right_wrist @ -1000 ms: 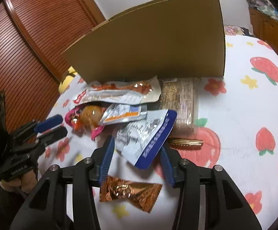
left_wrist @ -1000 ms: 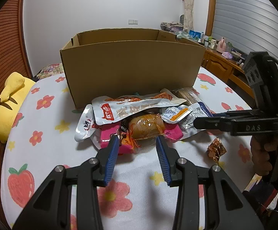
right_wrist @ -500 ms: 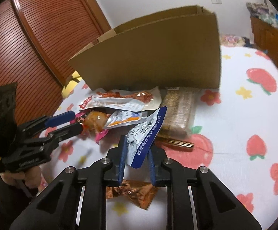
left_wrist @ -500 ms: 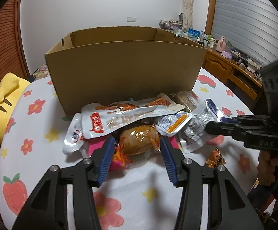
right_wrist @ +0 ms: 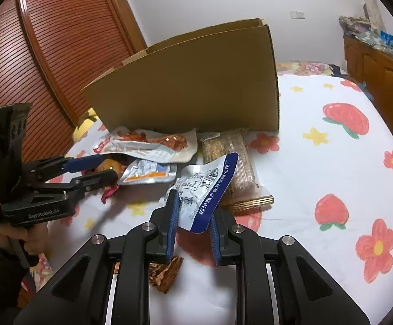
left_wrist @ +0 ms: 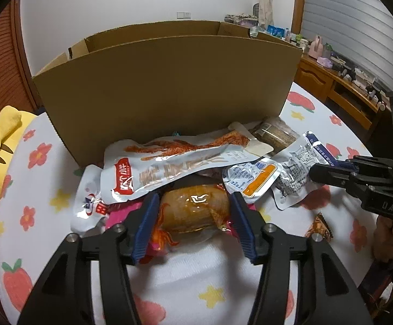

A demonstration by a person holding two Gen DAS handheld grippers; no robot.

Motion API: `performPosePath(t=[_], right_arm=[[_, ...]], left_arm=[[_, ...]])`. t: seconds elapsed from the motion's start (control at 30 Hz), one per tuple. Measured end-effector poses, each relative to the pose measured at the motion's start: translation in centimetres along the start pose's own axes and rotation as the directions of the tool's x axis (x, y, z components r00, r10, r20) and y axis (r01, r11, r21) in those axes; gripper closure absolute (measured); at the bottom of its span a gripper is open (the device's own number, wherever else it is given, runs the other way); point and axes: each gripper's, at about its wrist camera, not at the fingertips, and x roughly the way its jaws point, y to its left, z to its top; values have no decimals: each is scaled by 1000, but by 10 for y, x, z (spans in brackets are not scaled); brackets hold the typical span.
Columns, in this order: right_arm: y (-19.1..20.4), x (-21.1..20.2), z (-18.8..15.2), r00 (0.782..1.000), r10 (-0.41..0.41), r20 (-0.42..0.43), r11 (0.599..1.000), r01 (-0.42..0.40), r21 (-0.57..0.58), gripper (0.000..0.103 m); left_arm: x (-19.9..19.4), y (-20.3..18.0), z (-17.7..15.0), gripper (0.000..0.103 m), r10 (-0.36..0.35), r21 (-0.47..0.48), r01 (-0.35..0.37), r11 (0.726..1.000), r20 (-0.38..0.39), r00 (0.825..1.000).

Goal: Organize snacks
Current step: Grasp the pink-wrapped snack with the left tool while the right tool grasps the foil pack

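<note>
before the brown cardboard box (left_wrist: pixel 166 86), left gripper (left_wrist: pixel 193 222) jaws gape astride the orange clear-wrapped sausage (left_wrist: pixel 193 210), lying crosswise; right gripper (right_wrist: pixel 192 226) jaws clench the silver blue-edged pouch (right_wrist: pixel 207 189).

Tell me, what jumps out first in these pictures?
A big cardboard box stands open at the back of a tablecloth printed with strawberries and flowers. In front of it lies a heap of snack packets. The left gripper straddles an orange sausage-like snack, its fingers apart, while the right gripper pinches a silver packet with a blue edge.
</note>
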Motion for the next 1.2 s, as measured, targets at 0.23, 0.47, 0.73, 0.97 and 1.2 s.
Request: performPosePath(t=[0.23,0.47,0.73,0.97,1.2], right_arm=[[3,2,-1,1000,-10,-4,1000,10,-4,83],[4,3,-3,1000,-21,-1,1000,21,-14,82],[4,4,-4,1000,-25,3,1000,25,-17,82],[4,4,-4,1000,-26,4,999,26,-19,82],[4,4,-5,1000,-28,4,999,28,-21,81]], left_arm=[[4,0,3,45,-8,14,8,1000,0,1000],[4,-3,2,48,-8,21,9,1000,-23,1000],[-14,-3,-14,49,-39,34,42,999,-65,997],[-35,-9,-22,48,-48,52,51,997,-61,997],[-43,-2,-13,35,-24,31,25,999,-18,1000]])
